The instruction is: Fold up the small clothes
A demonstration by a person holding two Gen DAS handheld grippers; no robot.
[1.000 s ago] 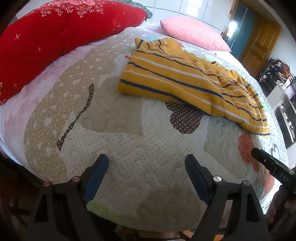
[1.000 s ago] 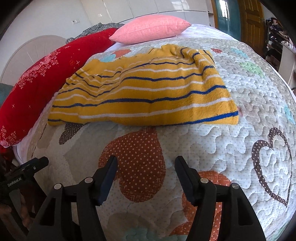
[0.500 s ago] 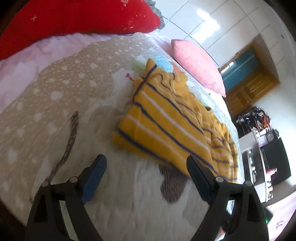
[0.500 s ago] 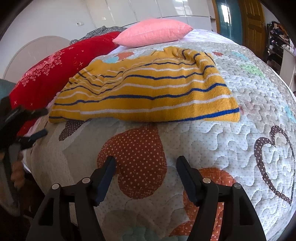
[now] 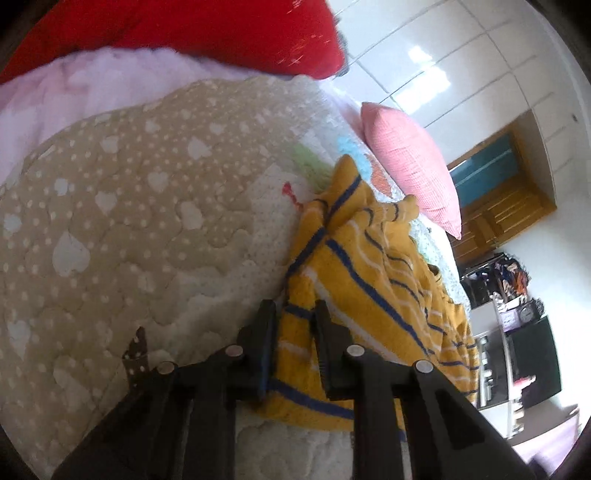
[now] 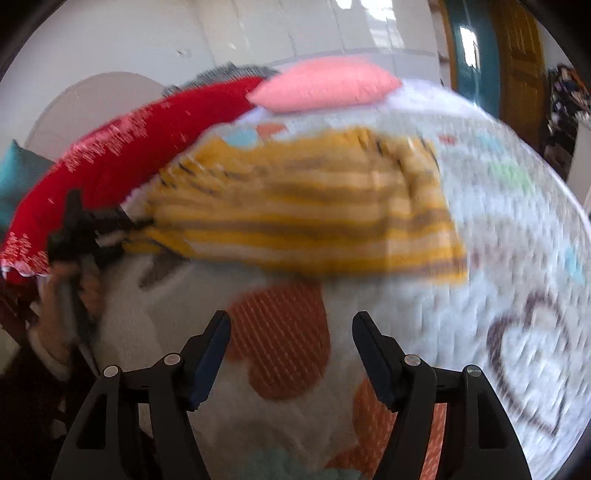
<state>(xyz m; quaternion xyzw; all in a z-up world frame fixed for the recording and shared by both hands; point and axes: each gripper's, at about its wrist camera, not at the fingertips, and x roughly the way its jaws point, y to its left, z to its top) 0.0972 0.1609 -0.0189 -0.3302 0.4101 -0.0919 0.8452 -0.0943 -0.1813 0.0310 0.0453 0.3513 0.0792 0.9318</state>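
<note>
A: where's the striped sweater (image 5: 373, 295) rn?

B: lying flattish on the quilt (image 5: 122, 229), mustard w/ blue + white stripes. Pink pillow (image 5: 410, 166) just past its far end, red cushion (image 5: 177, 33) off to one side of it, well apart

A: and the left gripper (image 5: 293, 314)?

B: right at the sweater's near corner. Fingers nearly closed, narrow gap, w/ the hem edge running between them. Looks clenched on that corner, tho I can't see the pads meet the cloth, so that's my read

A: why the corner?

B: prob bc a corner gives you control of a whole edge. Lift there and the side follows, good for carrying it over in a fold

A: right gripper (image 6: 291, 328)?

B: fingers wide apart, holding nothing. Hovers over the quilt's orange heart patch, short of the sweater's long near edge, not touching it. Right wrist view is badly blurred so fine detail's gone

A: left one visible from that side?

B: yes, dark shape at the sweater's end nearest the red cushion (image 6: 122, 155), person's hand under it. Fits w/ a grip on that corner

A: so the step in hand?

B: I'd say securing both near corners. Left one's on, right corner not yet taken. Sweater doesn't look folded so far

A: risk?

B: knit's thick + floppy, a one-corner lift would likely drag it skewed
</note>
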